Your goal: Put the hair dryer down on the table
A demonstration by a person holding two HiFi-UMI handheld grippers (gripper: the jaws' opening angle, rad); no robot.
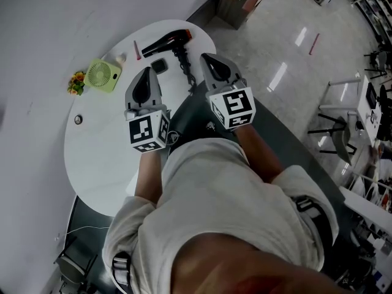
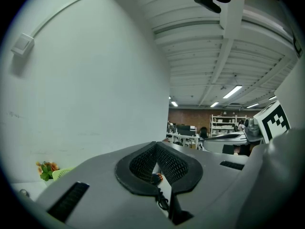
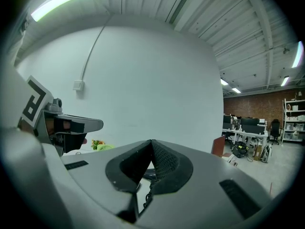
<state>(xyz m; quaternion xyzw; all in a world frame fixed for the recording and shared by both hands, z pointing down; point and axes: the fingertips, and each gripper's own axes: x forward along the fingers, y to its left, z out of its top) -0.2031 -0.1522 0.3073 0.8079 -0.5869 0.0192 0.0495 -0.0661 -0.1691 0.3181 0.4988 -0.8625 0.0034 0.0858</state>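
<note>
The hair dryer (image 1: 166,41) is seen lying flat on the far part of the round worktop (image 1: 104,158), and the left gripper (image 1: 148,72) and right gripper (image 1: 207,59) are held closed and empty, apart from it, so the task is judged complete.

Left claw (image 1: 149,72), right claw (image 1: 205,58): both closed, empty, side by side.

Near half of the white table (image 1: 98,164) bare; hair dryer (image 1: 166,42), cord (image 1: 184,66) and green fan (image 1: 103,75) at far end.
</note>
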